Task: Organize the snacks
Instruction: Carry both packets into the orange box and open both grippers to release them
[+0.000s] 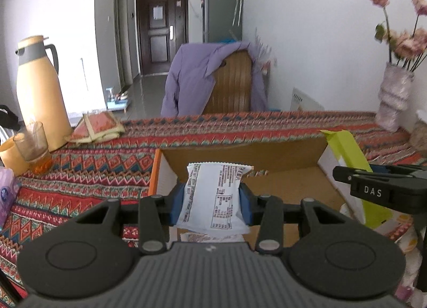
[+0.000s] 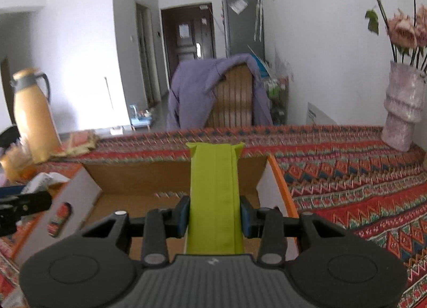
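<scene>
My left gripper [image 1: 212, 201] is shut on a white snack packet [image 1: 213, 195] with black print, held over the near left part of an open cardboard box [image 1: 240, 153]. My right gripper [image 2: 214, 214] is shut on a long lime-green snack pack [image 2: 214, 190], which reaches over the same box [image 2: 173, 174] toward its far wall. In the left wrist view the green pack [image 1: 347, 153] and the right gripper's black body [image 1: 384, 190] show at the right. The left gripper's tip [image 2: 24, 205] and its white packet [image 2: 42, 179] show at the left edge of the right wrist view.
The box sits on a red patterned tablecloth [image 1: 93, 163]. A tan thermos jug [image 1: 40, 94], a glass cup [image 1: 33, 142] and a folded cloth [image 1: 97, 126] stand at the left. A vase of dried flowers [image 2: 403, 110] is at the far right. A chair with a purple jacket [image 1: 202, 78] stands behind the table.
</scene>
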